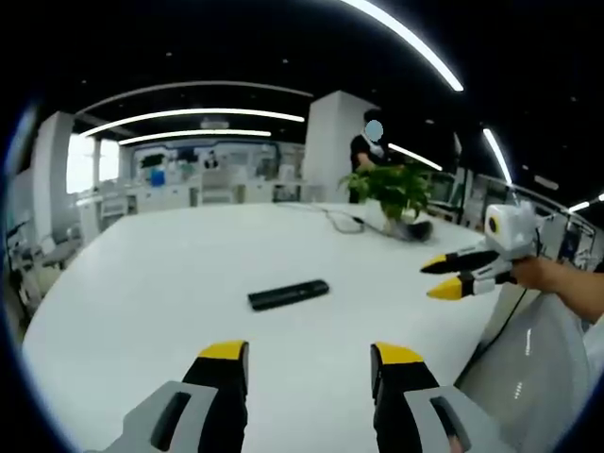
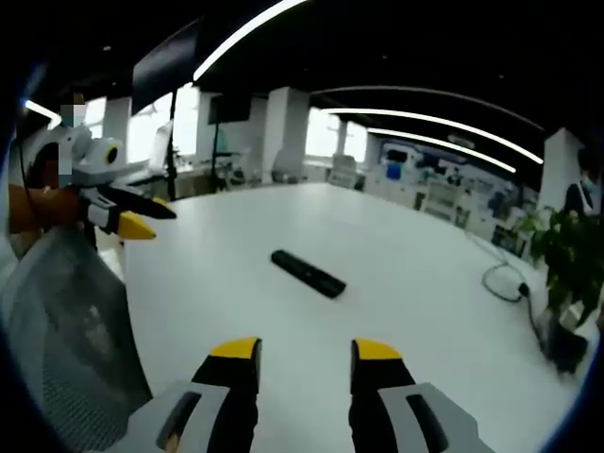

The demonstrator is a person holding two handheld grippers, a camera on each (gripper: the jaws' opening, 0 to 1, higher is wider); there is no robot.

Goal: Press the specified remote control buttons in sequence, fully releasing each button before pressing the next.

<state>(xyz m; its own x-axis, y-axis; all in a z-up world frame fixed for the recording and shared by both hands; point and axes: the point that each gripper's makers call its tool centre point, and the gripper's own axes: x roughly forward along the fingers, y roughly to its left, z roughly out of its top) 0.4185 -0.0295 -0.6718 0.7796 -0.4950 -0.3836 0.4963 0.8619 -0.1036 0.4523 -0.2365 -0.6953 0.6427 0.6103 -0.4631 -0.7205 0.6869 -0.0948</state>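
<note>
Remote ahead of both tongs, untouched — neither one has closed in on it yet.

The black remote control (image 1: 289, 294) lies flat on the white table (image 1: 142, 283), well apart from both tools. Your left gripper (image 1: 310, 357) hangs with jaws spread and nothing between them; from it the remote sits straight ahead, its long axis running across the jaws. Your right gripper (image 2: 306, 351) is likewise released and empty — the remote (image 2: 308, 273) lies ahead, angled diagonally, far end to the left. Neither looks clearly nearer. In the left gripper view the right tool comes in from the side, beyond a potted plant (image 1: 392, 189) and cable (image 1: 342, 221).
</note>
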